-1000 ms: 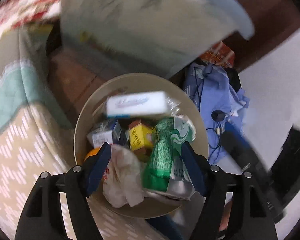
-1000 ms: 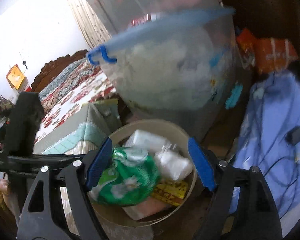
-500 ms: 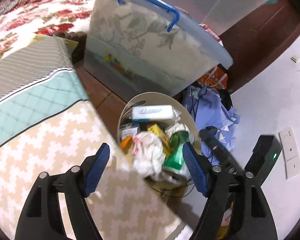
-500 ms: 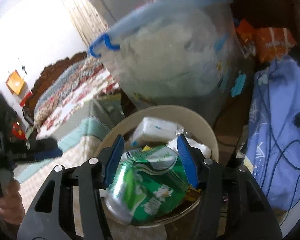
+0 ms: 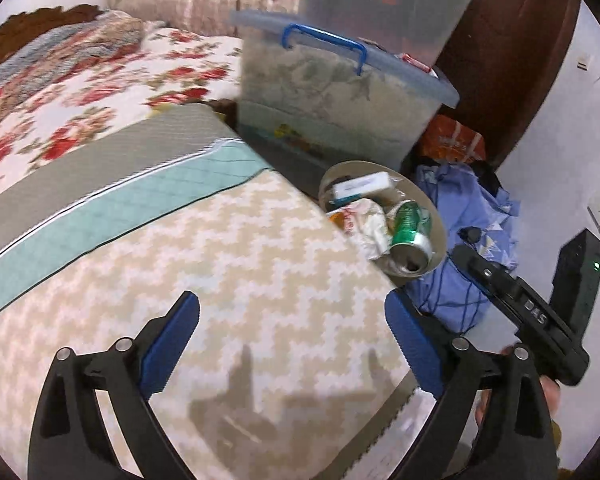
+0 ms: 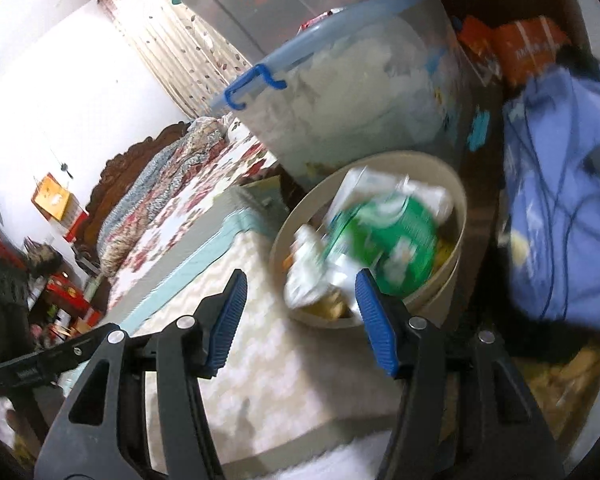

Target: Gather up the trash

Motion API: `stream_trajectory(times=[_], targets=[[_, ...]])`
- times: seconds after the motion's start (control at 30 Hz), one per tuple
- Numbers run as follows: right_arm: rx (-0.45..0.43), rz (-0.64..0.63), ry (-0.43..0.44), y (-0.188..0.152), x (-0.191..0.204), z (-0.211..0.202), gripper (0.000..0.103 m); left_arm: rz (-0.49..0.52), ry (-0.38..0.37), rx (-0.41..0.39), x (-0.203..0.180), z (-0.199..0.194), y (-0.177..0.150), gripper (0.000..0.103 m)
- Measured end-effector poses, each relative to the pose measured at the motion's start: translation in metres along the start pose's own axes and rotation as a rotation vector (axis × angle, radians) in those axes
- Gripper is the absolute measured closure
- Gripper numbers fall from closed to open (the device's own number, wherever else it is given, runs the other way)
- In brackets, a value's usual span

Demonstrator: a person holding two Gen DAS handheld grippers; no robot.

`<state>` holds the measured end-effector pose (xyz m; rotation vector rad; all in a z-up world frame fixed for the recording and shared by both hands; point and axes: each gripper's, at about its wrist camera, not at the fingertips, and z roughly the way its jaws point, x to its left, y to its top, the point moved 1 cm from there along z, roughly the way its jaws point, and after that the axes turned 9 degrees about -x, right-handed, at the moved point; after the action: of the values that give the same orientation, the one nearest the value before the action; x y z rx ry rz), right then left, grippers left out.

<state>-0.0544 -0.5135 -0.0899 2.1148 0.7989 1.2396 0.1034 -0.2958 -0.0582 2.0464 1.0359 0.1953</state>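
Left gripper (image 5: 292,344): jaws spread wide with nothing between them; blue pads (image 5: 171,346) hang over the corner of the zigzag-patterned bedspread (image 5: 220,280); their shadow falls on the cloth below
Right gripper (image 6: 300,320): jaws parted at a middling width, nothing held; the right-hand pad sits in front of the near rim of the bin, the left-hand pad over the bedspread (image 6: 268,364); in the left wrist view its black body (image 5: 516,308) shows at the right edge, held in a hand whose fingers are barely seen
Trash bin (image 5: 436,216): round and beige, on the floor against the corner of the bed; full to the brim
Green can (image 5: 410,236): lies on its side on top of the heap, open end toward the left camera; in the right wrist view it is a blurred green shape (image 6: 392,240) inside the bin
Other trash: a white box (image 5: 362,184) at the far side of the bin; crumpled white paper (image 5: 370,224) just beside the can
Storage box (image 5: 340,96): clear plastic with a blue handle, behind the bin; a second clear box stacked on it
Blue cloth (image 5: 468,208): heaped on the floor right of the bin, a black cable across it
Orange packet (image 5: 454,142): behind the cloth, by the dark wood
Floral quilt (image 5: 80,96): covers the far part of the bed
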Motion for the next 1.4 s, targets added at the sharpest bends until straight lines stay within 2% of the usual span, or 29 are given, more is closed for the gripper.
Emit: stream_trajectory(times=[0.07, 0.2, 0.4, 0.87, 1.13, 1.4], targets=[[0.004, 0.005, 0.007, -0.010, 0.012, -0.007, 0.038, -0.002, 0.029, -0.018, 0.006, -0.013, -0.006, 0.009], [0.012, -0.005, 0.027, -0.031, 0.041, -0.025, 0.035, -0.006, 0.105, -0.062, 0.021, -0.045, -0.020, 0.009], [0.006, -0.023, 0.036, -0.050, 0.071, -0.050, 0.032, 0.024, 0.179, -0.101, 0.026, -0.085, -0.039, 0.009], [-0.091, -0.022, 0.028, -0.052, 0.097, -0.117, 0.020, 0.082, 0.163, -0.214, 0.001, -0.143, -0.053, 0.009], [-0.108, -0.034, 0.035, -0.049, 0.107, -0.129, 0.014, 0.113, 0.187, -0.271, -0.010, -0.165, -0.056, 0.009], [-0.134, -0.047, 0.047, -0.048, 0.114, -0.135, 0.012, 0.087, 0.205, -0.279, -0.007, -0.174, -0.056, 0.009]])
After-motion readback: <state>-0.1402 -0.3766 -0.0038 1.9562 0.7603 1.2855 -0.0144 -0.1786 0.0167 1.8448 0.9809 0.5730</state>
